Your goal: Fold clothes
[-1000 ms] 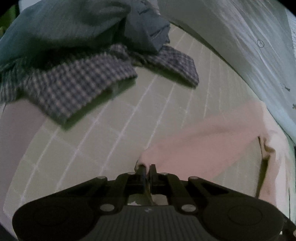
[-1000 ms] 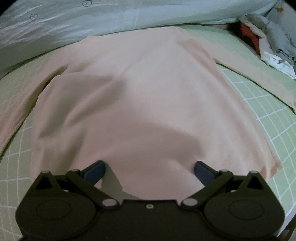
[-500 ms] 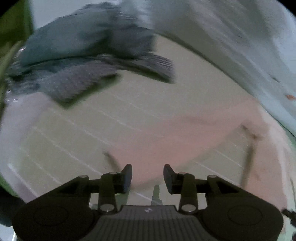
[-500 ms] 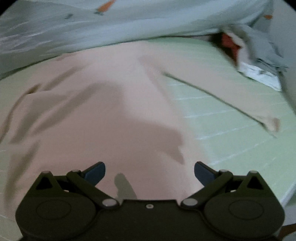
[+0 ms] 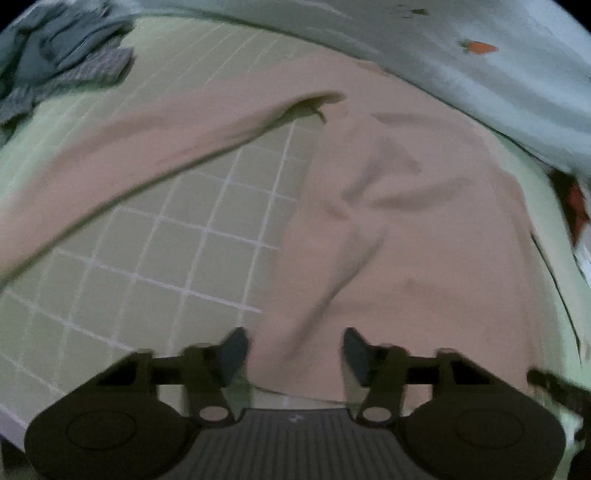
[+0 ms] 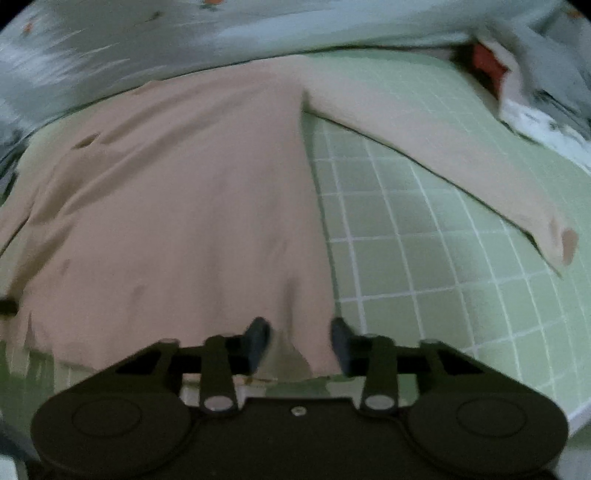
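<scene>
I'm over the pale green bed sheet with its white grid lines (image 6: 424,229), and spread flat across it is one soft pink long-sleeved top (image 6: 184,206), hem nearest me, neck toward the light printed quilt (image 6: 184,33) at the far edge. Two sleeves, one angled out each side: the right sleeve (image 6: 443,147) shows its cuff, the left sleeve (image 5: 147,147) runs off frame. I judge this top light, limp and wrinkle-prone; it'll sag and drag unless both hem corners go together, so those are my holds. One heap of blue-grey and checked clothes (image 5: 62,62) sits far left, another jumbled heap with red in it (image 6: 517,85) far right. Smallest now: my left gripper (image 5: 295,354) has its jaws spread partway, the hem's left corner lying between the pads, not yet pinched. My right gripper (image 6: 300,341) is closing, the right hem corner between its pads with a gap remaining.
</scene>
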Demonstrator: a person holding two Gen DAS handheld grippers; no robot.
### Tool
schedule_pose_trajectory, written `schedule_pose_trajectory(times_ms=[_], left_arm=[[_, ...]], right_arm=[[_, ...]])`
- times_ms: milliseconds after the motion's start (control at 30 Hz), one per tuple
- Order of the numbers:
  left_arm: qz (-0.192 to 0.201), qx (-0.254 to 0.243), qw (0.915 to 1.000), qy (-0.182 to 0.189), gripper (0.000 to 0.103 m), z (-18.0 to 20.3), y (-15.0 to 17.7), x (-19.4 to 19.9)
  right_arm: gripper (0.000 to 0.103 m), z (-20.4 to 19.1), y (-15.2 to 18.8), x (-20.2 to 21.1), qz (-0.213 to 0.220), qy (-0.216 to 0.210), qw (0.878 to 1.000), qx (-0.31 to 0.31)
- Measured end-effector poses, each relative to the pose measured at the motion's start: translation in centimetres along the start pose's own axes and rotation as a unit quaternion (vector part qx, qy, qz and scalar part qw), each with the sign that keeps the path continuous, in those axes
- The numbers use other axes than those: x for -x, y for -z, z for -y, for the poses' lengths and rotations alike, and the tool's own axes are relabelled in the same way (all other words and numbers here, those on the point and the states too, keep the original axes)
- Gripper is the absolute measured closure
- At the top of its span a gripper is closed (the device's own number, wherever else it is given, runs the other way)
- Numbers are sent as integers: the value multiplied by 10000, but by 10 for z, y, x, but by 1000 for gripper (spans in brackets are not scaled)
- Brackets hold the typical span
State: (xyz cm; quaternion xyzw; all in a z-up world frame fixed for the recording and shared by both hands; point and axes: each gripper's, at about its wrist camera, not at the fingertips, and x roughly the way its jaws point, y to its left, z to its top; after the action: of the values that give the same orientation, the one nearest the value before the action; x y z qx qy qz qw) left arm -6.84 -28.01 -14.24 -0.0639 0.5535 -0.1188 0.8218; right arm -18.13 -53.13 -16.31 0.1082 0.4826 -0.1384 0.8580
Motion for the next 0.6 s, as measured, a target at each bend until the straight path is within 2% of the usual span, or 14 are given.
schedule_pose_trajectory(times_ms=[33,167,367,433,467,500,533,567,600], left_arm=[[0,67,10000,41,99,3,2,0],[14,377,9991,205,98,11,12,7],[-297,649,9968,366,97,11,38,15],[-371,663,9966,328,92,12,45,16],[-347,649,9969,288,83,12,45,18],[-305,638,9972,232,77,12,44,20],[-230,612,9977,172,66,11,42,24],[-141,585,9981,116,55,10,39,27],[-48,562,9984,60,49,9,36,31]], right_arm=[[90,3,1,1,17,-102,9999,72],[95,18,4,3,8,-409,9992,2],[96,32,9,13,-68,-179,9998,-4],[93,38,10,12,-195,-192,9996,-86],[91,40,11,11,-212,-202,9995,-140],[80,40,10,11,-188,-152,9996,-170],[65,39,8,12,-160,-96,9996,-199],[59,38,7,12,-132,-40,9996,-227],[49,36,7,15,-43,12,9998,-211]])
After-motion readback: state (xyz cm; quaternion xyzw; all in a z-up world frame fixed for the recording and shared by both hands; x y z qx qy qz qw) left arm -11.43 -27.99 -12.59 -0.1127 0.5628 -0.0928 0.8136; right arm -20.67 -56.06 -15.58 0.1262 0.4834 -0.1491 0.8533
